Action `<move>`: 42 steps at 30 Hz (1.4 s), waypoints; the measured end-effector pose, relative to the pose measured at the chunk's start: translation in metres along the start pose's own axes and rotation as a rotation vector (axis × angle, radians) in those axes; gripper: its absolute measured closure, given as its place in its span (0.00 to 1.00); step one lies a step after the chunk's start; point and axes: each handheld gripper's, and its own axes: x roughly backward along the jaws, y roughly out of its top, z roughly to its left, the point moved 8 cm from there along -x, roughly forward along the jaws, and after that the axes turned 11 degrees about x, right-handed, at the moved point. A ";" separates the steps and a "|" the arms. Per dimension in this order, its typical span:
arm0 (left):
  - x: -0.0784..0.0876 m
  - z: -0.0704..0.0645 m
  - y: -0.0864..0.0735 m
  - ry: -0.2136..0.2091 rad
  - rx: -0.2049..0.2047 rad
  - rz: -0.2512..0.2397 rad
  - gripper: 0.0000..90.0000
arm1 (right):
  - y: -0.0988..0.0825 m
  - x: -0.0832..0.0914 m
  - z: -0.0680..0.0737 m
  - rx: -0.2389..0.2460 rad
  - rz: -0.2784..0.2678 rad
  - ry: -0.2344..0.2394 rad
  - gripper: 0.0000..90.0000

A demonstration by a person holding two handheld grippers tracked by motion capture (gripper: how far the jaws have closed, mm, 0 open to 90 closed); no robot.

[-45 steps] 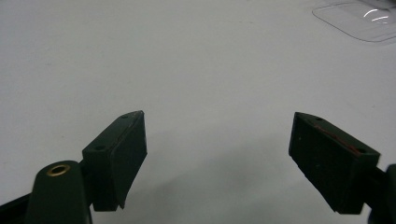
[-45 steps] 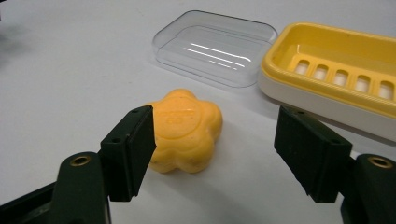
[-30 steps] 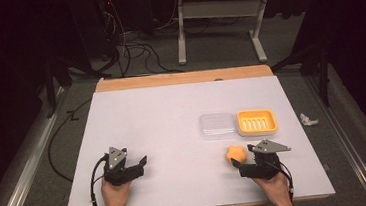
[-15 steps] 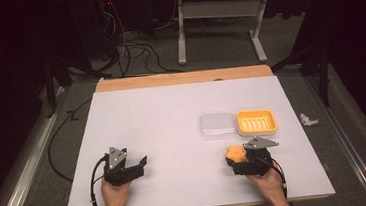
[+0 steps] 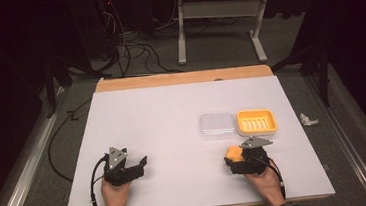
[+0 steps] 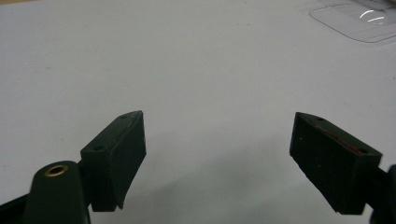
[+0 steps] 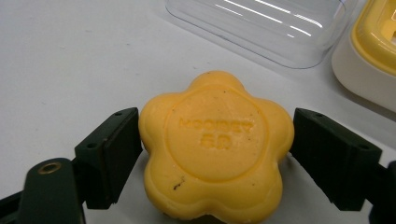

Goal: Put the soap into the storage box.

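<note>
High view: left gripper [image 5: 141,163] sits at 7 o'clock on the table [image 5: 162,120], jaws spread, nothing between them. Right gripper [image 5: 230,161] at 5 o'clock, with the soap [image 5: 234,153] at its tip. Clear lid [image 5: 216,125] and yellow dish [image 5: 256,121] lie side by side at 12 to 1 o'clock from the soap, near it but apart.

Left gripper view: jaws wide apart over bare table. Lid [image 6: 357,21] corner at 1 o'clock, well off.

Right gripper view: soap [image 7: 215,147] (flower-shaped, orange, embossed lettering on top) lies flat on the table between the jaws. Left pad [image 7: 116,149] touches its side; right pad [image 7: 327,154] touches or sits just off it, can't tell a firm pinch. Jaws have just been closing, with the soap between them. Lid [image 7: 266,28] at 12 o'clock, dish [image 7: 369,51] at 2 o'clock, the two just beside each other.
</note>
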 end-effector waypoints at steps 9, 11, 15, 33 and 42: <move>0.000 0.000 0.000 0.001 0.001 -0.001 0.21 | 0.000 -0.003 0.001 0.021 0.009 -0.001 0.27; 0.000 0.000 0.000 0.001 0.001 -0.001 0.21 | 0.000 -0.003 0.001 0.023 0.013 -0.002 0.28; 0.000 0.000 0.000 0.000 0.001 -0.002 0.21 | 0.000 -0.004 0.001 0.024 0.010 -0.006 0.28; 0.000 0.000 0.000 0.004 0.003 -0.001 0.21 | 0.000 -0.002 0.001 0.036 0.011 0.004 0.29; 0.000 0.000 0.000 0.004 0.002 0.000 0.21 | 0.000 0.000 0.001 0.043 0.009 0.011 0.29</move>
